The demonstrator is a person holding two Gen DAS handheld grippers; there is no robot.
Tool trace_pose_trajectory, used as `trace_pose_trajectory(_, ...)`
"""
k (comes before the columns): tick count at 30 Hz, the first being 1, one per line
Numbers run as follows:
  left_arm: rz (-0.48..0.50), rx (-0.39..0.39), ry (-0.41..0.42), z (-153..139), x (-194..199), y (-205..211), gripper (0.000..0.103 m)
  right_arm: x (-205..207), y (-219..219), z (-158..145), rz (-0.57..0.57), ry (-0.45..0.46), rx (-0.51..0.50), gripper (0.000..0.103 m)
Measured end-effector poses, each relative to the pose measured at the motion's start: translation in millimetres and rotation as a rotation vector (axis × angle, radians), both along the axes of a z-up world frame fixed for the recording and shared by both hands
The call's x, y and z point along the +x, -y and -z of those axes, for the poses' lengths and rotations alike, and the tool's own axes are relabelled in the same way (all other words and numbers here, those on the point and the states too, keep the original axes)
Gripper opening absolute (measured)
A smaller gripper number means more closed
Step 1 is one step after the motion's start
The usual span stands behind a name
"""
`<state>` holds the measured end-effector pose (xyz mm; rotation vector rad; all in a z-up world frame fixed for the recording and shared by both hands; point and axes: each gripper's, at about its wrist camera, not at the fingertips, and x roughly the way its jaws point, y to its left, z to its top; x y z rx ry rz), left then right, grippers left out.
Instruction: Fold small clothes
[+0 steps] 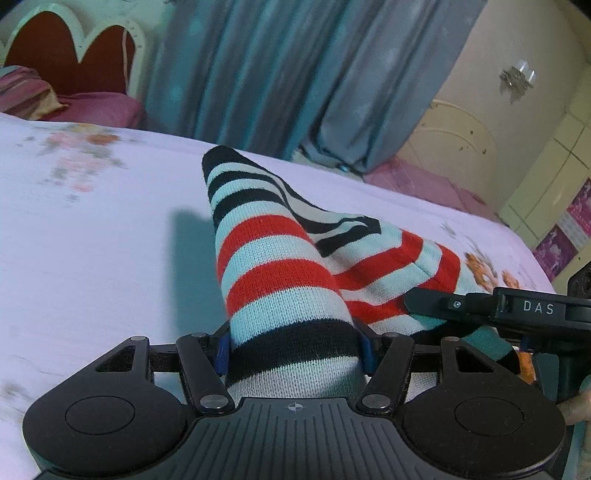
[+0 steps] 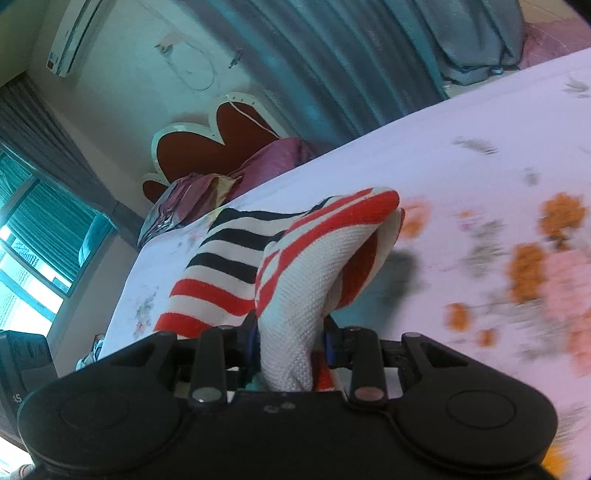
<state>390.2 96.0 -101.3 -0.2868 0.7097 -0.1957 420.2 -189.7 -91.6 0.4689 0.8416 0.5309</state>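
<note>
A small knit garment [image 1: 273,266] with red, black and pale stripes is lifted off the floral bed sheet [image 1: 92,240], its far end drooping toward the bed. My left gripper [image 1: 295,343] is shut on a bunched end of it, blue pads pressing both sides. At the right of the left wrist view, one finger [image 1: 443,306] of my right gripper lies against the cloth. In the right wrist view the garment [image 2: 229,266] rises from my right gripper [image 2: 291,339], which is shut on a folded white and red part. The bed sheet [image 2: 480,155] lies beneath.
At the bed's head stand a red headboard [image 1: 62,55] with a white frame and pink pillows [image 1: 92,107]. Grey-blue curtains [image 1: 277,74] hang beyond the bed, a cream wardrobe [image 1: 461,140] at the right. An air conditioner [image 2: 74,33] and a window [image 2: 37,240] show in the right wrist view.
</note>
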Motion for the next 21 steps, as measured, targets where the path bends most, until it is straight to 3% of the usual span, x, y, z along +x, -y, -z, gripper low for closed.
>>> trace_pose_trajectory(7, -0.025, 0.003, 0.001, 29, 3, -110, 0.061, 13, -103, 18, -0.030, 0.010, -0.020, 0.031)
trace_pose_trajectory(12, -0.043, 0.029, -0.010, 69, 6, -158, 0.065, 23, -155, 48, -0.051, -0.027, -0.052, 0.032)
trace_pose_trajectory(16, -0.060, 0.004, 0.019, 88, 0, -176, 0.084, 28, -160, 61, -0.008, -0.053, -0.086, 0.042)
trace_pose_trajectory(21, -0.065, 0.006, 0.027, 80, -1, -179, 0.086, 24, -149, 52, 0.085, -0.059, -0.095, 0.058)
